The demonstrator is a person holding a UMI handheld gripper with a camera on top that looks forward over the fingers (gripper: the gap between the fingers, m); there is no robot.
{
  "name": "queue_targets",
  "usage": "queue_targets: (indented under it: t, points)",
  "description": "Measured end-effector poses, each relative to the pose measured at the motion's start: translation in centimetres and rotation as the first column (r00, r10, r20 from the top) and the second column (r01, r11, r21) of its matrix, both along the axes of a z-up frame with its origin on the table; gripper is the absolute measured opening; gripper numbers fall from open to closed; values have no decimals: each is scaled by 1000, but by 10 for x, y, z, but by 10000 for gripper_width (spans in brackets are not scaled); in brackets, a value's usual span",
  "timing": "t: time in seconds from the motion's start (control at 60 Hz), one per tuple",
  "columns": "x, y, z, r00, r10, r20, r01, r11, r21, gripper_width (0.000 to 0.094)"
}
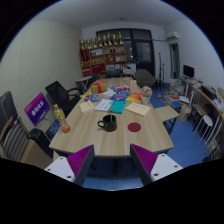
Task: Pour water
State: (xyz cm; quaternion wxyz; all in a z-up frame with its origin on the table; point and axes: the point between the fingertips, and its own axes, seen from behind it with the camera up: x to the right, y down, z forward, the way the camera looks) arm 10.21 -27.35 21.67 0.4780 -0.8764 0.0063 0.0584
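My gripper [113,165] is open and empty, its two purple pads [80,160] wide apart, held high over the near end of a long wooden table [95,140]. On the table, beyond the fingers, stand a black mug [108,123] and, to its right, a red coaster [134,127]. At the table's left edge stands a bottle of orange drink [59,116] with a second orange-capped bottle [66,127] beside it. Nothing is between the fingers.
Books, papers and colourful items [118,98] cover the table's far half. Chairs stand around it, a black one [60,96] to the left. A shelf [103,52] with goods lines the back wall. Desks with monitors [188,72] stand at right. The floor is blue.
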Motion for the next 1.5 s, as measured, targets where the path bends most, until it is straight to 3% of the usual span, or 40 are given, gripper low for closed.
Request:
queue_targets:
  t: [0.2, 0.283, 0.433, 0.583, 0.7, 0.783, 0.983, 1.083, 1.15, 1.217, 1.283, 1.333, 1.417, 1.5]
  points:
    - [-10, 13, -3, 1000, -29, 10, 28, 999, 46, 818]
    - [-29, 22, -1, 1000, 0, 14, -1, 995, 103, 825]
    - [-103, 42, -5, 997, 59, 41, -66, 975, 213, 827]
    - [-207, 91, -34, 998, 64, -6, -61, 967, 247, 824]
    - [-291, 152, -58, 997, 77, 1, -73, 948, 311, 821]
    - [-337, 201, -84, 998, 65, 11, -65, 940, 335, 808]
    - [-382, 290, -133, 999, -28, 36, 14, 942, 335, 802]
    - [-398, 321, -135, 997, -48, 62, 23, 932, 363, 802]
    - [-392, 337, -128, 996, -60, 59, 30, 910, 414, 801]
    - [-399, 347, -126, 993, -87, 74, 47, 903, 426, 772]
    - [-385, 354, -137, 991, -106, 87, 62, 912, 406, 474]
    - [-387, 357, -137, 991, -112, 69, 73, 906, 417, 466]
    - [-384, 360, -135, 992, -78, 94, 31, 903, 428, 465]
    - [-387, 363, -137, 993, -43, 110, -5, 913, 407, 465]
